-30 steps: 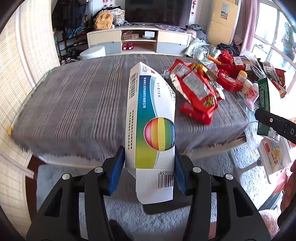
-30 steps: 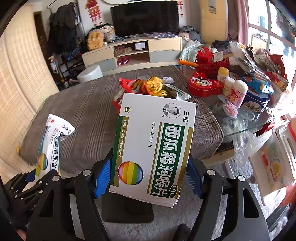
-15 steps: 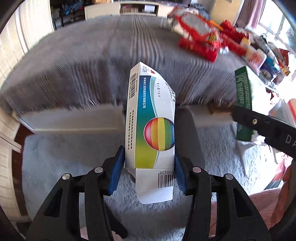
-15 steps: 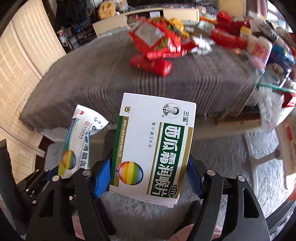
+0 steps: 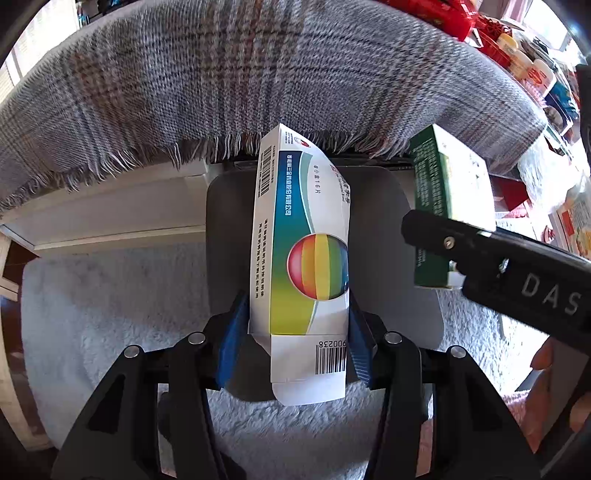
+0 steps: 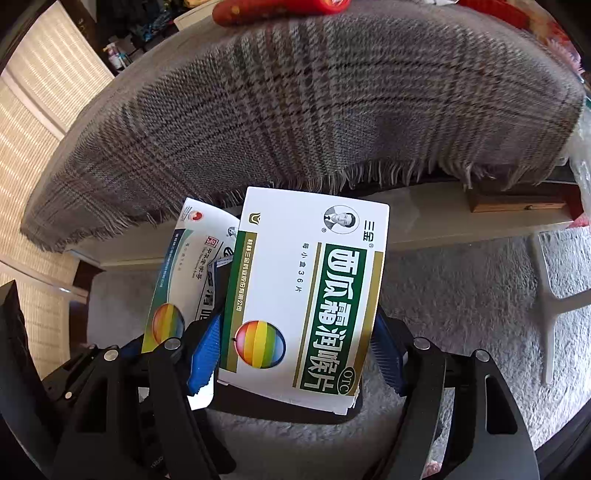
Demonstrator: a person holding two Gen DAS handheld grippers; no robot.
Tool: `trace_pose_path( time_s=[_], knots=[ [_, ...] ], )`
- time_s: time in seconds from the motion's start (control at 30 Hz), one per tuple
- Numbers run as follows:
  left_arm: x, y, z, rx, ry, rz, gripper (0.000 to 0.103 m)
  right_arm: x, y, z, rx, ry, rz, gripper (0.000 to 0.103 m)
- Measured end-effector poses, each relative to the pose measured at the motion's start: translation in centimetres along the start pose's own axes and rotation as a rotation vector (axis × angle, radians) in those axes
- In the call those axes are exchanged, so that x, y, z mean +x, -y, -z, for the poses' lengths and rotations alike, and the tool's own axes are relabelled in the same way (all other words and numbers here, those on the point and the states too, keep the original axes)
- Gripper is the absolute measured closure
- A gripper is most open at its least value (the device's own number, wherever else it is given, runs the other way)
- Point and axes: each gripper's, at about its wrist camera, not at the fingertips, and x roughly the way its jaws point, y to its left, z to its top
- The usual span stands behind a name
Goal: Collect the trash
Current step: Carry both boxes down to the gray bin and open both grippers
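Note:
My left gripper (image 5: 297,339) is shut on a narrow white, blue and green medicine box (image 5: 303,243) with a rainbow ball on it, held upright. My right gripper (image 6: 295,358) is shut on a wider white and green medicine box (image 6: 306,295). Both boxes hang side by side over a dark grey bin (image 5: 384,229) that stands on the floor under the table's front edge. In the right wrist view the narrow box (image 6: 184,273) shows just left of the wide one. In the left wrist view the wide box's green side (image 5: 439,192) shows at the right.
The table's fringed grey plaid cloth (image 5: 221,74) overhangs just beyond the bin. A fluffy pale rug (image 5: 110,295) covers the floor. Red packets (image 6: 280,7) lie on the table. A white stool leg (image 6: 550,306) stands at the right.
Both grippers have sunk from above the tabletop to below its front edge, side by side, and tipped further downward. Each still holds its box. The grey bin has come into view beneath them.

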Motion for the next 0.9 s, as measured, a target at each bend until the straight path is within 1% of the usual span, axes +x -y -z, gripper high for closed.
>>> trace_pose_path(
  time_s=[0.13, 0.23, 0.33, 0.47, 0.57, 0.63, 0.7, 0.77, 0.83, 0.9],
  knots=[
    [1.1, -0.5, 0.0, -0.011, -0.019, 0.005, 0.054, 1.5, 0.3, -0.2, 0.016, -0.038, -0.005, 0.030],
    [1.5, -0.4, 0.1, -0.007, -0.024, 0.002, 0.054, 1.8, 0.2, -0.3, 0.019, -0.047, -0.016, 0.029],
    [1.4, -0.6, 0.2, -0.008, -0.019, -0.001, 0.048, 1.3, -0.2, -0.6, 0.013, -0.038, -0.017, 0.029],
    [0.5, -0.6, 0.0, 0.000, -0.004, -0.014, 0.044, 0.4, -0.1, -0.8, 0.015, -0.014, 0.006, 0.029],
    [-0.2, -0.2, -0.5, -0.005, 0.002, -0.016, 0.043, -0.3, 0.7, -1.1, 0.039, -0.001, 0.012, 0.029],
    [-1.1, -0.2, -0.5, -0.004, 0.012, -0.014, 0.040, -1.1, 1.3, -1.1, 0.050, 0.017, 0.019, 0.027],
    [-2.3, -0.4, -0.6, -0.001, 0.027, -0.015, 0.033, -2.0, 1.7, -1.1, 0.061, 0.035, 0.026, 0.023],
    [-3.5, -0.1, -0.9, 0.005, 0.047, -0.019, 0.025, -3.3, 2.3, -1.2, 0.076, 0.060, 0.030, 0.023],
    [-4.4, 0.0, -1.7, 0.012, 0.059, -0.018, 0.022, -4.9, 2.8, -1.5, 0.083, 0.085, 0.042, 0.021],
    [-5.5, 0.3, -2.0, 0.016, 0.074, -0.023, 0.019, -6.9, 3.5, -2.1, 0.105, 0.115, 0.049, 0.012]
  ],
)
